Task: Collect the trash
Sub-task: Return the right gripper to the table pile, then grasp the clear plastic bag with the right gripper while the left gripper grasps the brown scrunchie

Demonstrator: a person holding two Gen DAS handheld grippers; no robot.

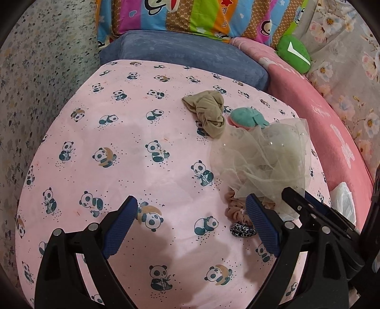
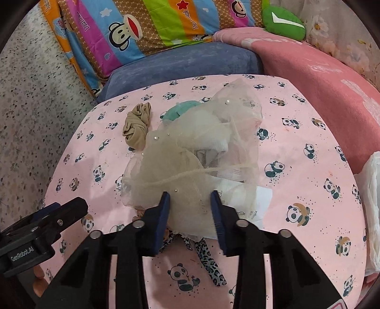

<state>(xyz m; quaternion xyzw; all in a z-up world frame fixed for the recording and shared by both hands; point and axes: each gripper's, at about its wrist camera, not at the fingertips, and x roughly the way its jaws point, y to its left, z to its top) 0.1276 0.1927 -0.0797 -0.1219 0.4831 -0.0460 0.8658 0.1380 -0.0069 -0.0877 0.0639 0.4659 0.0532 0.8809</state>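
Note:
A crumpled beige tulle mesh (image 2: 190,154) with small pearls lies on the pink panda sheet (image 2: 296,142), over white paper (image 2: 261,197) and other scraps. My right gripper (image 2: 191,204) has its blue pads on either side of the mesh's near edge and is shut on it. In the left wrist view the same mesh (image 1: 261,154) sits to the right, with the right gripper (image 1: 296,196) at its lower edge. My left gripper (image 1: 192,202) is open over bare sheet (image 1: 118,118), left of the pile, with nothing between its fingers. A beige stocking (image 1: 209,111) and a teal plush piece (image 1: 244,116) lie beyond the mesh.
A tan scrunchie (image 1: 235,209) and a leopard-print band (image 2: 209,261) lie under the mesh's near side. A white plastic bag (image 2: 372,202) sits at the sheet's right edge. A blue pillow (image 2: 178,69), a pink blanket (image 2: 320,78) and a green cushion (image 2: 282,21) border the far side.

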